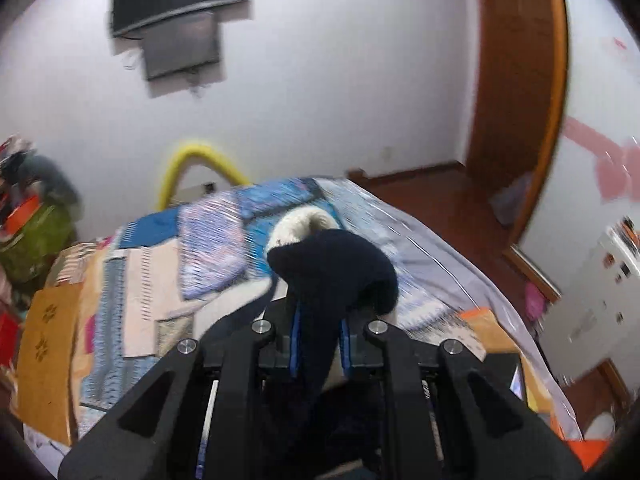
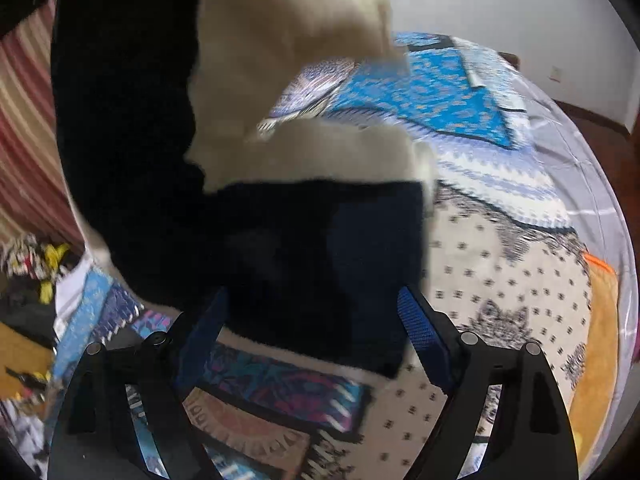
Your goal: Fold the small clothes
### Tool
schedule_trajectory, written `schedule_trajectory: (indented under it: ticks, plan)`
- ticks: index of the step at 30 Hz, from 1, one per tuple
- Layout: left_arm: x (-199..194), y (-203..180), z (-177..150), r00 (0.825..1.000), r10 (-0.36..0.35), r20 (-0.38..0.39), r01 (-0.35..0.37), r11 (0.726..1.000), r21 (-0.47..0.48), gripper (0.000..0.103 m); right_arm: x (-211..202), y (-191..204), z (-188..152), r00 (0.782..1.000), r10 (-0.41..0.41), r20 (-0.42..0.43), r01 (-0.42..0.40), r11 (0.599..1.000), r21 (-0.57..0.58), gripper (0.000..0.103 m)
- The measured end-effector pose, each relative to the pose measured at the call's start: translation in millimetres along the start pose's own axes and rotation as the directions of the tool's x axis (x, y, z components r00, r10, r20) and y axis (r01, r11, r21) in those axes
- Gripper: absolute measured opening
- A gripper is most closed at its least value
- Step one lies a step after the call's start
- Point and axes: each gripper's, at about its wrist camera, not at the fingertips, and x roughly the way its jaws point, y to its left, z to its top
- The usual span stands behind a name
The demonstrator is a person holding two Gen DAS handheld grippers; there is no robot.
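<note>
A small dark navy garment with a cream fleece lining [image 1: 332,264] is pinched in my left gripper [image 1: 320,340], which is shut on it and holds it above the patterned bed cover [image 1: 208,248]. In the right wrist view the same garment [image 2: 304,232] hangs close in front, navy outside with cream lining [image 2: 280,40] showing. My right gripper [image 2: 312,320] is open, its blue-padded fingers [image 2: 420,328] spread on either side of the garment's lower edge, not clamped on it.
The bed carries a blue, white and beige patchwork cover [image 2: 460,92]. Two dark screens [image 1: 176,12] hang on the white wall. A wooden door frame [image 1: 520,100] stands at right. A clutter pile [image 1: 32,220] sits at left, with striped fabric [image 2: 24,140].
</note>
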Motion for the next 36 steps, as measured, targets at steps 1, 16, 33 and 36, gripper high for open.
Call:
schedule_trajectory:
  ticks: [1, 16, 33, 36]
  plan:
    - [6.3, -8.9, -4.3, 1.000, -0.021, -0.023, 0.021, 1.000, 0.010, 0.015, -7.0, -10.1, -1.2, 1.000, -0.002, 0.012, 0.001, 1.000, 0.029, 0.083]
    - [26.2, -42.1, -68.6, 0.902, -0.221, -0.370, 0.245, 0.969, 0.021, 0.050, -42.3, -87.5, -26.9, 0.998, -0.057, 0.021, 0.052, 0.977, 0.208, 0.083]
    - [-37.8, 72.2, -50.6, 0.951, -0.109, -0.291, 0.092, 0.993, -0.072, 0.071, -79.4, -75.5, -12.4, 0.996, -0.052, 0.071, 0.040, 0.985, 0.168, 0.085]
    - [-28.7, 104.1, -52.3, 0.958, -0.056, -0.280, 0.028, 0.994, -0.104, 0.078, -93.8, -64.4, 11.6, 0.995, -0.001, 0.104, -0.016, 0.987, 0.163, 0.085]
